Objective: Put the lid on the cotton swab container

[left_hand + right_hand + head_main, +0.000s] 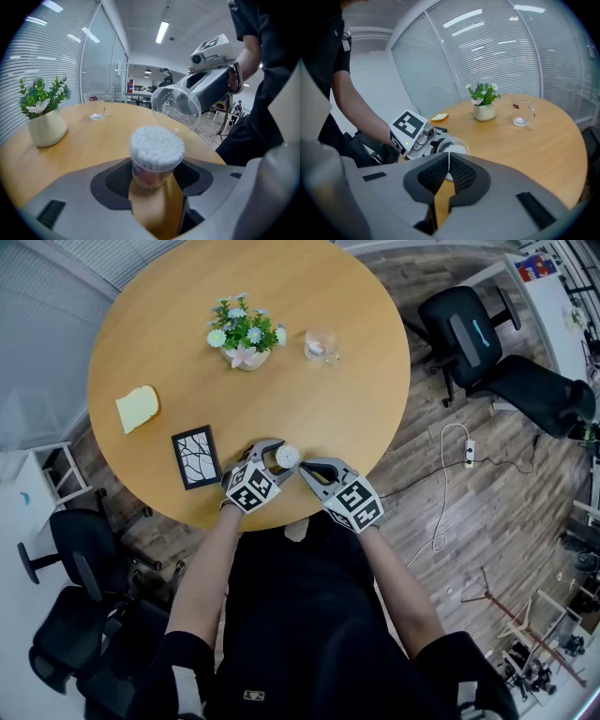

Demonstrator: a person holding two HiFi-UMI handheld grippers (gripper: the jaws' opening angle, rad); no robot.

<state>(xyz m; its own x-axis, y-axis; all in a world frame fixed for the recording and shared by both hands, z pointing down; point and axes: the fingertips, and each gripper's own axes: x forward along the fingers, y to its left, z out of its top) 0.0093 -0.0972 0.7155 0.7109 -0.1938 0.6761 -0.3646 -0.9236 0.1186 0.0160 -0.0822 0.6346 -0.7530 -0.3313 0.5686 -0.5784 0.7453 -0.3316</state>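
A small clear cotton swab container (156,149), packed with white swab tips, stands near the front edge of the round wooden table (169,306). My left gripper (154,176) is shut on its sides. In the head view the container (288,457) sits between the two grippers, with the left gripper (278,461) on its left. My right gripper (449,164) is shut on the thin rim of the clear round lid (453,146). The lid (177,107) hangs tilted just beyond and to the right of the container's top, apart from it. The right gripper (306,468) is right of the container.
A white pot of flowers (246,334) and a clear glass (319,345) stand at the table's far side. A yellow slice (137,409) and a black framed picture (197,457) lie to the left. Office chairs (487,343) stand off the table, at the right.
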